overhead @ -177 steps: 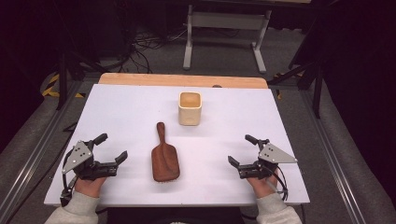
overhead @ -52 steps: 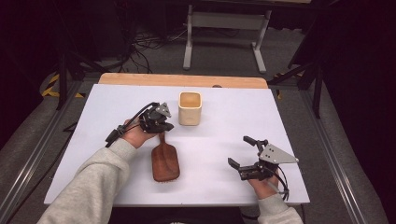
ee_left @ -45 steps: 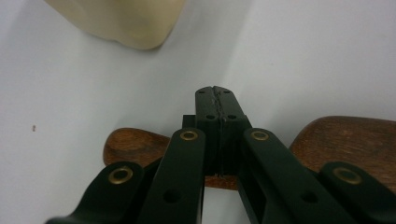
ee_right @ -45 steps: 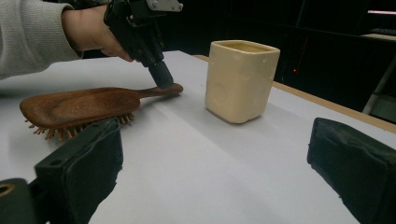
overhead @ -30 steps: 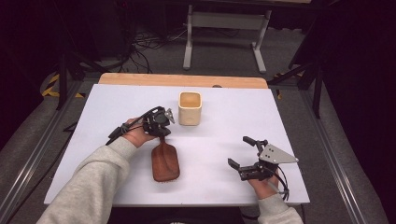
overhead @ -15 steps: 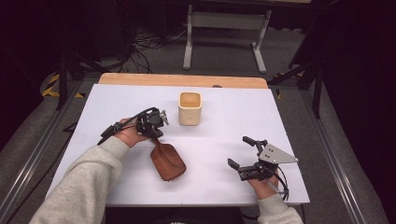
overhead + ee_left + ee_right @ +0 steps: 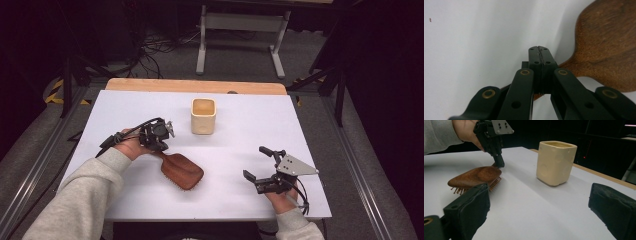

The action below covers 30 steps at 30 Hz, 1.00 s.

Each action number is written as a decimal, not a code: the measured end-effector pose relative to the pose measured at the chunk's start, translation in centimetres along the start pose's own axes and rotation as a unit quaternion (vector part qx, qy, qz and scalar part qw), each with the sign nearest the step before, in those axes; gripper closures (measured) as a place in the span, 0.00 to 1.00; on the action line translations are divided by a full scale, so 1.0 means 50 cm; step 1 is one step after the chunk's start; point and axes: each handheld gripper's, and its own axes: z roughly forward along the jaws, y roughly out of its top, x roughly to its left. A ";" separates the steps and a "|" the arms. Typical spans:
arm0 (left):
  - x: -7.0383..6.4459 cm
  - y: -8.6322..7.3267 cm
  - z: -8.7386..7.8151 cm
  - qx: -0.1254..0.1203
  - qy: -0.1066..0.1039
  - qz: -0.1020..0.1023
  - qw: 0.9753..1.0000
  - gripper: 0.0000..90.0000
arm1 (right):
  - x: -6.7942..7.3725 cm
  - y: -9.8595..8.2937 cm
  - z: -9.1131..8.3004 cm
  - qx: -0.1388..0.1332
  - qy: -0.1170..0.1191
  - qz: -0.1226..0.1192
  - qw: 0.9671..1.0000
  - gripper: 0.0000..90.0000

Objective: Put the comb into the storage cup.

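White table, broad and rectangular, with a wooden edge along its far side. Cream square cup upright near the far middle, well apart from the rest. Wooden hairbrush lying bristles down nearer the front, paddle toward the middle, handle angled up and away to the left. Left gripper clamped tight on that handle, jaws pressed together around it, the brush's head tilted off the surface at the handle end. Right gripper resting at the front right, jaws spread wide, nothing between them.
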 end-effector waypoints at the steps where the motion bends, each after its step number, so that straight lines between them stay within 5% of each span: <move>1: -0.002 -0.002 -0.002 0.004 -0.003 0.001 1.000 1.00 | 0.000 0.000 0.001 0.000 0.001 0.001 1.000 0.05; 18: -0.014 -0.053 -0.012 -0.001 -0.038 -0.009 0.999 1.00 | 0.004 0.002 0.000 -0.004 0.001 0.002 1.000 0.05; 30: -0.027 -0.062 -0.012 0.010 -0.048 0.001 0.999 1.00 | 0.005 0.002 0.001 -0.002 0.003 0.000 1.000 0.05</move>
